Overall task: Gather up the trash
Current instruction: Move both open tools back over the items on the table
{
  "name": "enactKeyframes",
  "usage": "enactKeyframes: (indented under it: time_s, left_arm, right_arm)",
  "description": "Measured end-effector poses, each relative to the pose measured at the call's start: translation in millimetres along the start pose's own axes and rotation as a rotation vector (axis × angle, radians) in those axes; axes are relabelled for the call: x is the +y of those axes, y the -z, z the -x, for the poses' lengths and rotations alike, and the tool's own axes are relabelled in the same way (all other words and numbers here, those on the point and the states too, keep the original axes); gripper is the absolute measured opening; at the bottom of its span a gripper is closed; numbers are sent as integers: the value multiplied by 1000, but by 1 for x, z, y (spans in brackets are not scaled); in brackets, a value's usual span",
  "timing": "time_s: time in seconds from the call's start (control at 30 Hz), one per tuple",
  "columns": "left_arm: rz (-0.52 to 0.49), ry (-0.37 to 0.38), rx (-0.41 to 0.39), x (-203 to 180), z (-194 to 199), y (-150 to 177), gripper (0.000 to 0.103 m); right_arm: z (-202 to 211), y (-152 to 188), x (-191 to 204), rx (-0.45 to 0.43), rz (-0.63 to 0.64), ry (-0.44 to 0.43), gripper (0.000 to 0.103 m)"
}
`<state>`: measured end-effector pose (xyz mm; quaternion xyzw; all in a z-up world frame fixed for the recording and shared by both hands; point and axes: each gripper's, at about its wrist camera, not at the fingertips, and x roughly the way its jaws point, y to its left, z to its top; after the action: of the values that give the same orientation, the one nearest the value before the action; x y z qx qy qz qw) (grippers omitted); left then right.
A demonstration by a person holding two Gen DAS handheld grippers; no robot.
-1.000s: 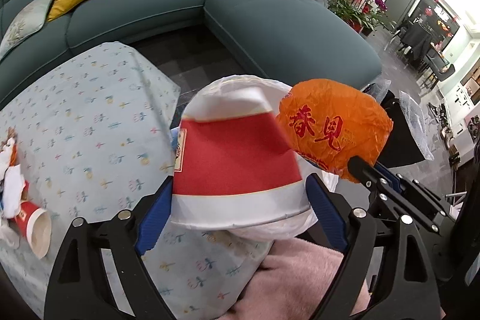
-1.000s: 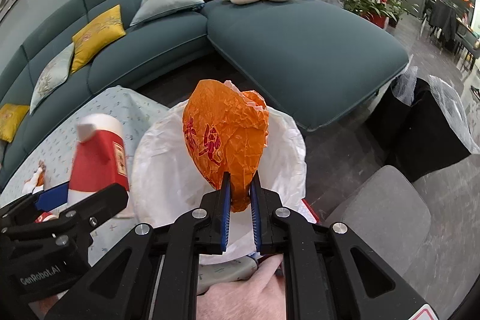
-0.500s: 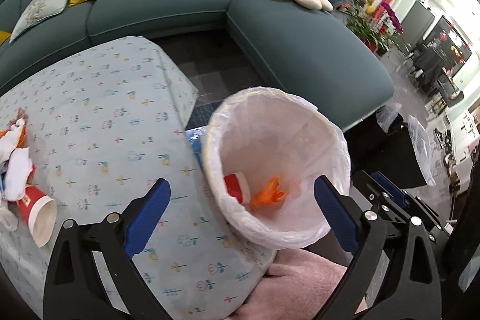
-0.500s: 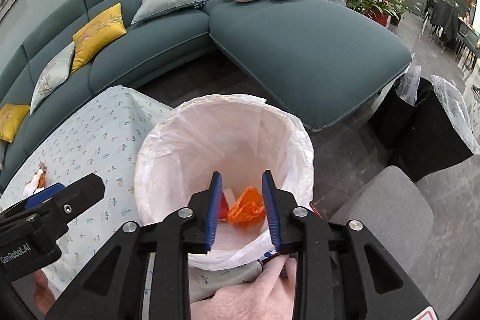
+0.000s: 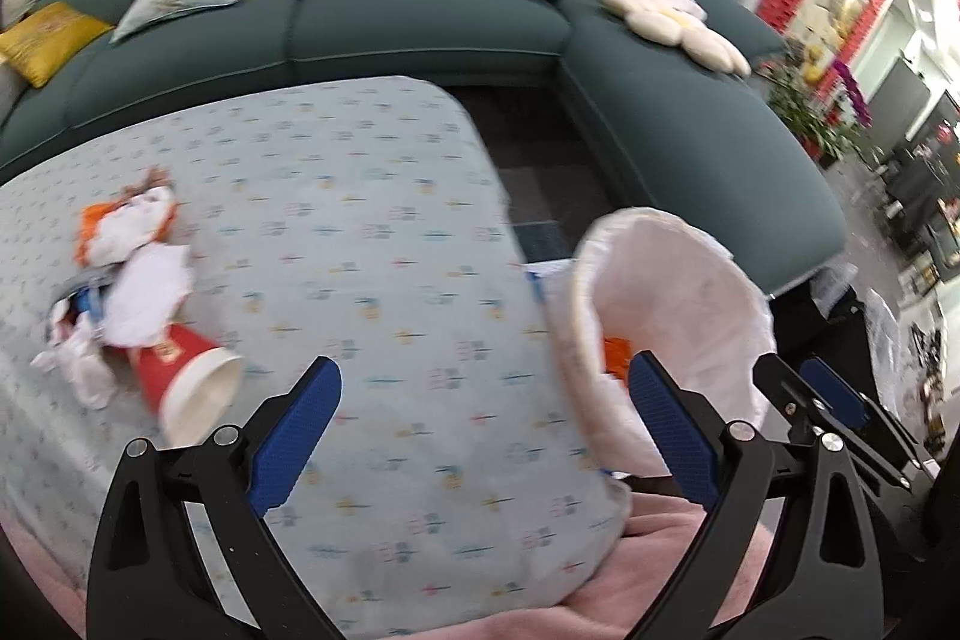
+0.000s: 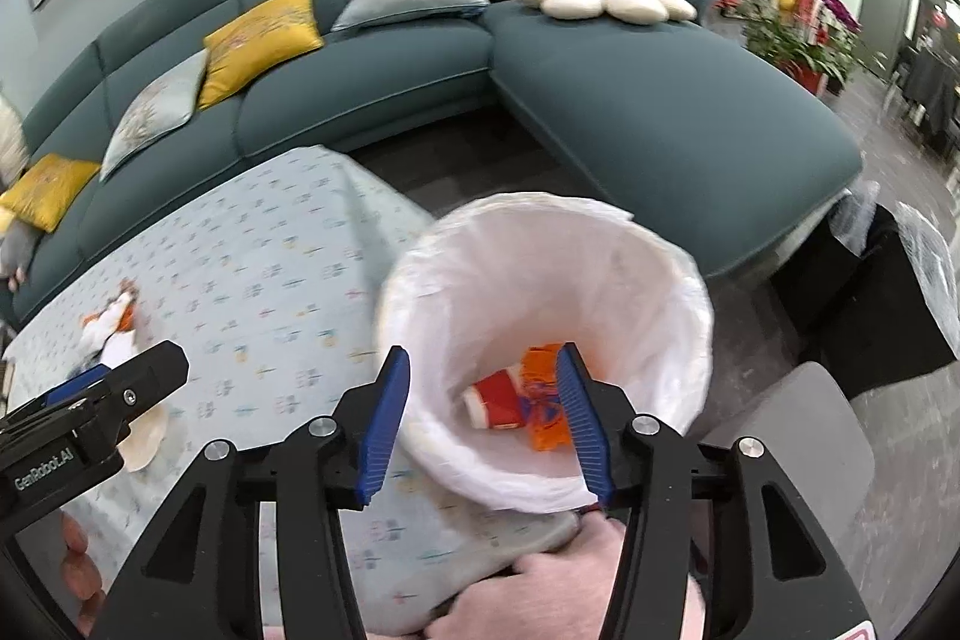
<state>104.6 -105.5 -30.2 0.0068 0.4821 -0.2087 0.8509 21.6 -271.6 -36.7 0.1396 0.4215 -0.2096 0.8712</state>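
Observation:
A bin with a white liner (image 6: 672,256) stands off the table's right corner. Inside lie a red paper cup (image 6: 495,397) and an orange wrapper (image 6: 543,409). My right gripper (image 6: 483,358) hangs over the bin's near rim, its jaws opening with nothing held between them. My left gripper (image 5: 483,370) is open wide and empty above the patterned tablecloth (image 5: 372,232), left of the bin (image 5: 678,292). On the table's left lie another red paper cup (image 5: 186,376) on its side and a pile of crumpled tissues and orange scraps (image 5: 132,268).
A teal corner sofa (image 6: 660,112) with yellow and grey cushions curves behind the table. Black bags with clear plastic (image 6: 888,292) and a grey stool (image 6: 798,436) stand right of the bin. Dark floor lies between table and sofa.
Both grippers let go: the red cup and orange wrapper dropped into the bin. The left gripper swung left over the table toward the trash pile. The right jaws spread wider.

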Motion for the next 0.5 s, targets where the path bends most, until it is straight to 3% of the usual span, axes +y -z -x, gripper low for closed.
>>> enactKeyframes:
  time_s: [0.5]
  left_arm:
    - [176,-146,-46,119,42,21,92]
  right_arm:
    - [23,20,117,1,221,-108,55]
